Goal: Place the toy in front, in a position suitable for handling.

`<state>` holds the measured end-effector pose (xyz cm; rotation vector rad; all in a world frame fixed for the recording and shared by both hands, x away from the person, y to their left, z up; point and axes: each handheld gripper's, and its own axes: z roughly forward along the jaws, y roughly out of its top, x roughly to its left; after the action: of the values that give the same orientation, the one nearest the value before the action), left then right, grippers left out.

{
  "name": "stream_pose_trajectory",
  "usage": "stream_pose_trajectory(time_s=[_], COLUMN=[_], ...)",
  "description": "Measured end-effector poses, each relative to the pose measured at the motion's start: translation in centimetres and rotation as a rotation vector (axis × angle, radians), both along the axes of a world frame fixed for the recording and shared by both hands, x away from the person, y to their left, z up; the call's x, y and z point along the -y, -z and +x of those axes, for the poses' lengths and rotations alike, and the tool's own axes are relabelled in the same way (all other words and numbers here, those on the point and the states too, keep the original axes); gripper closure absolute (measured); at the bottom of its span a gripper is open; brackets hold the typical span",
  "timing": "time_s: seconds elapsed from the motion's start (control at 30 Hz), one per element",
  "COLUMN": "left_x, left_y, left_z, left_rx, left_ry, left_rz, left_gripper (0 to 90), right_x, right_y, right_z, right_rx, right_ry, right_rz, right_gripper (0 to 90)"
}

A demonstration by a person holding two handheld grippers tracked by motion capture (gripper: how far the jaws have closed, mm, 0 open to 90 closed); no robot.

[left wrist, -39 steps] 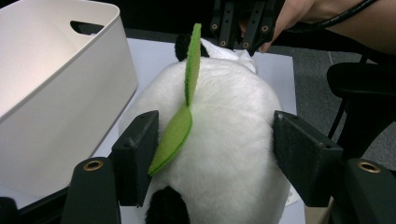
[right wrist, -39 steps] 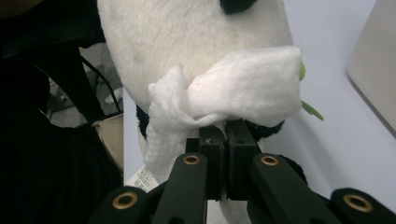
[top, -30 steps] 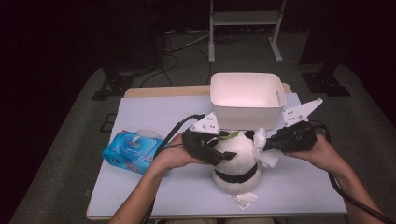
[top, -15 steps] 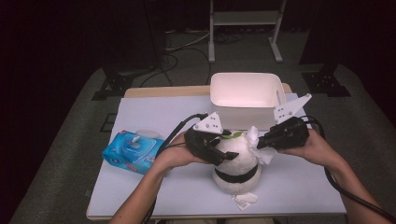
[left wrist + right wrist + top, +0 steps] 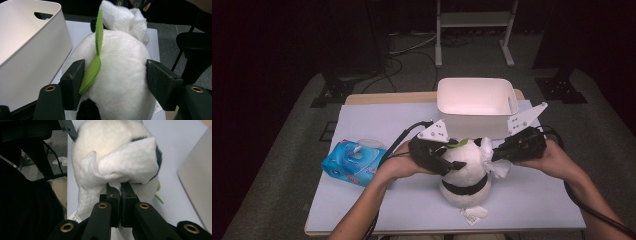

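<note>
Sitting on the table (image 5: 362, 120) just in front of the white bin (image 5: 474, 106), the plush panda (image 5: 464, 175) looks soft, light and squishy. The left gripper (image 5: 115, 82) hugs its round head between spread jaws, a good place to hold. The right gripper (image 5: 119, 192) is pressed together on a white wipe (image 5: 127, 165), touching the panda's head.

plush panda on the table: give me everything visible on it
The plush panda sits on the pale tabletop just in front of the white bin. White fuzzy fabric, a black band around its middle, a green felt leaf on its head, a sewn tag at the base. The left gripper clamps its head from both sides. The right gripper, shut on a white wipe, presses that against the plush.
</note>
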<state>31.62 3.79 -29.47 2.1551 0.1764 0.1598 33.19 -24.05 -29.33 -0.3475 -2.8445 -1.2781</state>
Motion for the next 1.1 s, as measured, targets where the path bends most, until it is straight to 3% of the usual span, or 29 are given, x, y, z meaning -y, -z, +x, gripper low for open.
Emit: stream_pose_trajectory(time_s=[0.13,0.27,0.43,0.73,0.87,1.1], left_x=[0.9,1.3,1.3,0.2,-0.3,-0.4], left_y=[-0.1,-0.2,-0.2,-0.1,1.0,3.1], left_z=[-0.3,-0.3,-0.3,-0.2,0.1,0.2], left_rx=[0.01,0.018,0.005,-0.005,-0.032,-0.092], left_ry=[0.017,0.019,0.025,0.004,-0.007,-0.008], left_rz=[0.003,0.01,0.004,0.013,0.031,0.0], left_gripper=[33.7,33.5,29.6,24.3,22.5,19.9], right_x=[-0.8,-1.7,-2.1,-1.1,-0.5,0.5], right_y=[-1.9,-2.8,-1.9,-1.4,-1.0,-0.6], right_z=[0.2,0.4,0.5,0.5,0.5,0.3], right_rx=[0.035,0.054,0.033,0.017,0.001,-0.012], right_ry=[-0.018,-0.032,-0.038,-0.015,-0.006,0.01], right_rz=[0.027,0.015,-0.046,-0.048,-0.027,-0.012], right_gripper=[86.8,86.8,87.3,87.5,87.5,87.5])
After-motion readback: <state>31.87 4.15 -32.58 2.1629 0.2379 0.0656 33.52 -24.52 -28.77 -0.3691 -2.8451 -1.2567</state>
